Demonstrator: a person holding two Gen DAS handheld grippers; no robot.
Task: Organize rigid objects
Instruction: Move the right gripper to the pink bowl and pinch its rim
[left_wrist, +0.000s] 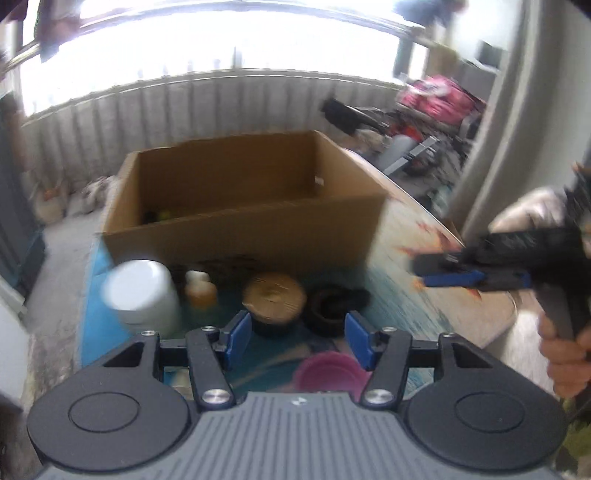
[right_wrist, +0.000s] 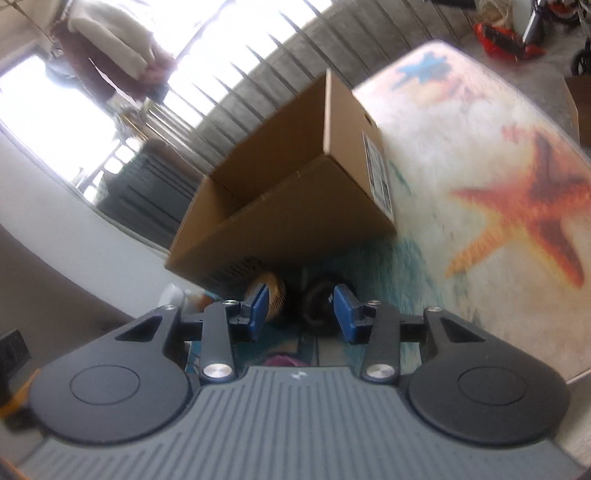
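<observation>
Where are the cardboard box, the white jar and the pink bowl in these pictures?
cardboard box (left_wrist: 240, 232): left wrist view, on its front wall.
white jar (left_wrist: 138, 288): left wrist view, on its lid.
pink bowl (left_wrist: 327, 373): left wrist view, on its inside.

My left gripper (left_wrist: 298, 341) points down and forward. Its two blue pads (left_wrist: 239, 338) stand apart, and nothing is between them. My right gripper (right_wrist: 300, 312) tilts down too. Its blue pads (right_wrist: 258, 308) also stand apart with nothing held. From the left side I see my right hand (left_wrist: 565, 350) wrapped around its handle.
</observation>
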